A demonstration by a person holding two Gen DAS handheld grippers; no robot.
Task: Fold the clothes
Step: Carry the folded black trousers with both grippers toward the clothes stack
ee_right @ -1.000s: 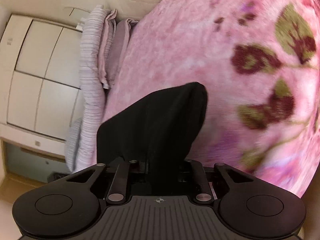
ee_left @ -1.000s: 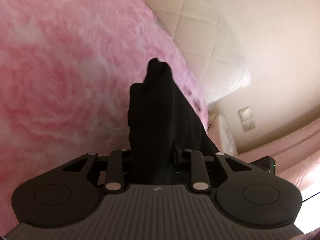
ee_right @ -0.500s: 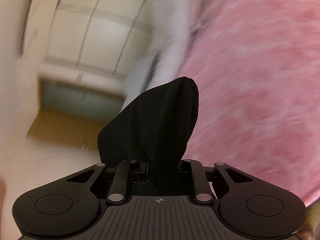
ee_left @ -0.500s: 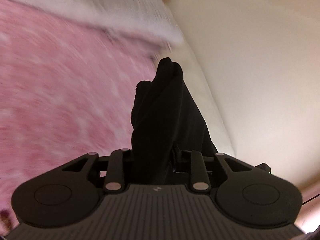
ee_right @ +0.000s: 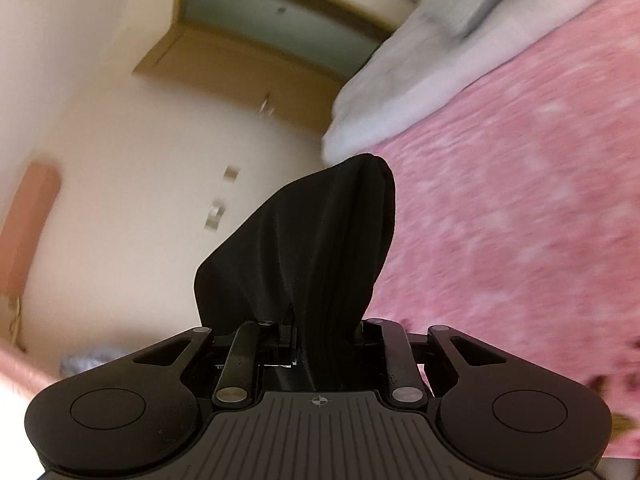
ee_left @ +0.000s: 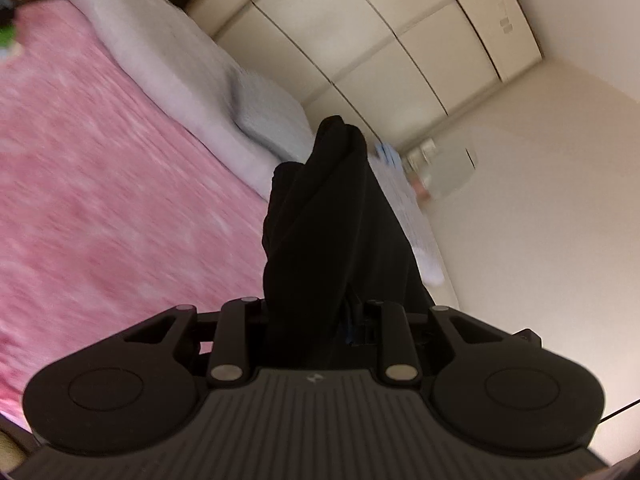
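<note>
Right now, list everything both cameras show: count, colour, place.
garment: one, black, bunched, hanging from both tools above the bed
blanket: one, pink, spread over the bed
pillows: a pale grey-white pile, number unclear through blur, at the bed's far end
wardrobe: one, cream doors, behind the pillows
desk: one, light wood, against the wall in the right view
walls: cream
left tool: one, black, shut on the garment
right tool: one, black, shut on the garment
</note>
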